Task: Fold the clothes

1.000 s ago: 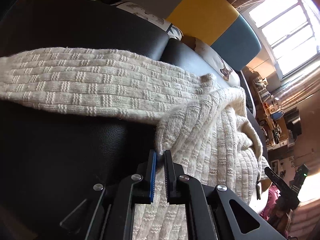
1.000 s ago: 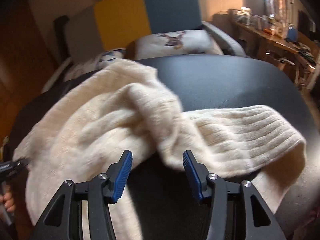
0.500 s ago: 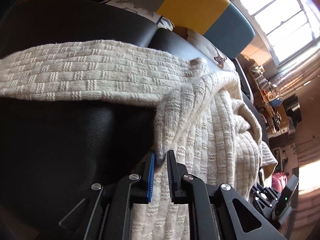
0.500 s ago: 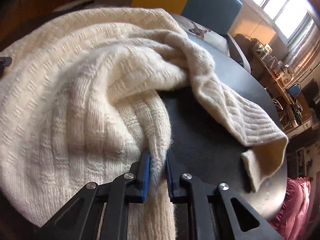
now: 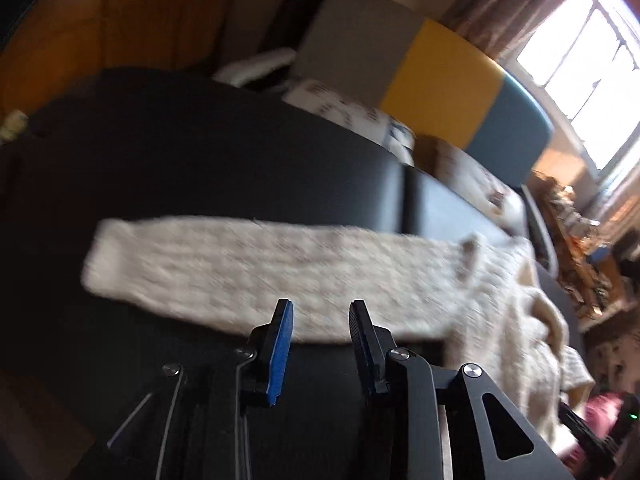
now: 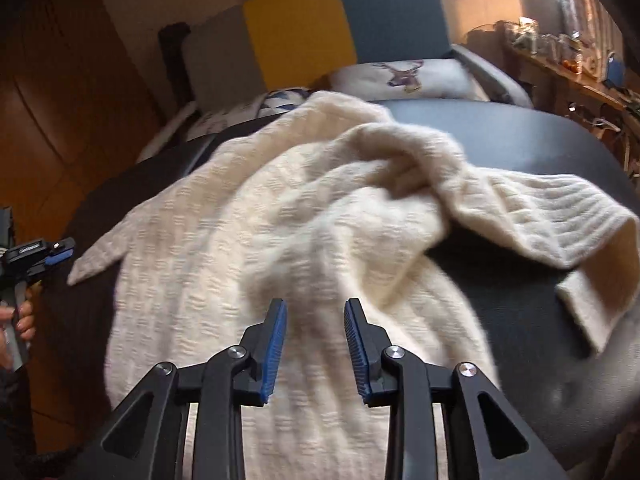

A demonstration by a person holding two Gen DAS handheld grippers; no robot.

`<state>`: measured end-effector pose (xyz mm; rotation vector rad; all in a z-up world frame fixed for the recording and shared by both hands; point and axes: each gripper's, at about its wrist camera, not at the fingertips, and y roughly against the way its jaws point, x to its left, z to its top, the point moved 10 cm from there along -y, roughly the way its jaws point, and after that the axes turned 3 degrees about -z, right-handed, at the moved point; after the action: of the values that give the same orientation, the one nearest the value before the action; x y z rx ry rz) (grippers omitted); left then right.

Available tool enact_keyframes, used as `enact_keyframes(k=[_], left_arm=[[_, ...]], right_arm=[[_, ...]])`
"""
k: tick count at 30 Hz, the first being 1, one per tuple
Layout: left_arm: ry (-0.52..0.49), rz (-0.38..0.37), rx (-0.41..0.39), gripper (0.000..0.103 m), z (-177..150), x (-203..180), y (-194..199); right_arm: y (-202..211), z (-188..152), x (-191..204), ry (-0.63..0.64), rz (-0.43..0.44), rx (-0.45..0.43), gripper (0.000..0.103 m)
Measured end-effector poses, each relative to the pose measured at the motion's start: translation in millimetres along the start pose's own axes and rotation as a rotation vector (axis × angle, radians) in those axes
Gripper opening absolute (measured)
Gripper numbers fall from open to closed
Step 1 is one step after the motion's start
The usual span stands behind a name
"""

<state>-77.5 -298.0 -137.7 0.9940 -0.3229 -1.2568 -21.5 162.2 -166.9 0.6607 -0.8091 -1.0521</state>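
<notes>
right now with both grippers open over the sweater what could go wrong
1. The cream knit sweater is bunched in the middle, so a fold may trap the lump.
2. Its right sleeve cuff lies curled near the edge of the black surface; it might slide off.
3. The left gripper and right gripper hold nothing, and the left view is blurred, so a regrasp may miss.

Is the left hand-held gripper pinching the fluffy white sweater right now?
No, the left hand-held gripper is open with empty space between its fingers, and the sweater lies beyond them.
</notes>
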Motion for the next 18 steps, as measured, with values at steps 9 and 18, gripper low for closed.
enact_keyframes(k=[9, 18], left_arm=[[0.059, 0.355, 0.048, 0.042, 37, 173, -3], [0.207, 0.158, 0.145, 0.047, 24, 196, -51]], right_arm=[[-65, -19, 57, 0.051, 0.063, 0.121, 0.030], [-73, -15, 58, 0.006, 0.116, 0.116, 0.032]])
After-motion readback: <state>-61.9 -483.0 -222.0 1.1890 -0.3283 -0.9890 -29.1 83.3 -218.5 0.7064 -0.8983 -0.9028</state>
